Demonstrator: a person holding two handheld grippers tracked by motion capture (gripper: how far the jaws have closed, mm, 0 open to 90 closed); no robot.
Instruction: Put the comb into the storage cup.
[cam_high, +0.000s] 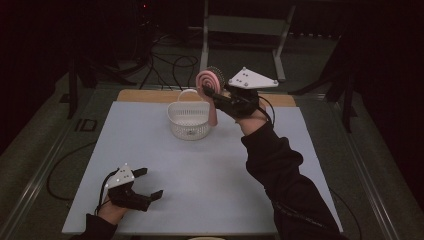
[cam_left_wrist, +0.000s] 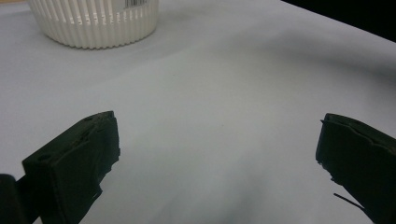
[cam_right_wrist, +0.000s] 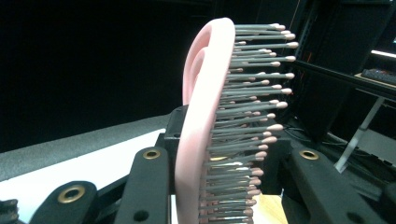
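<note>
Hairbrush (cam_high: 209, 82), pink with dark pins, is held up in the air just right of the white slatted basket (cam_high: 189, 120), handle pointing down. The right gripper (cam_high: 216, 95) has its jaws clamped across the head. It looks light and stiff, smooth plastic likely slippery; the handle seems a surer hold. The left gripper (cam_high: 146, 183) rests on the table (cam_high: 210, 175), jaws spread wide, holding nothing.

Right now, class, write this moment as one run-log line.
right gripper: shut on pink hairbrush, raised beside white basket | left gripper: open, low over table | brush not yet in basket
</note>
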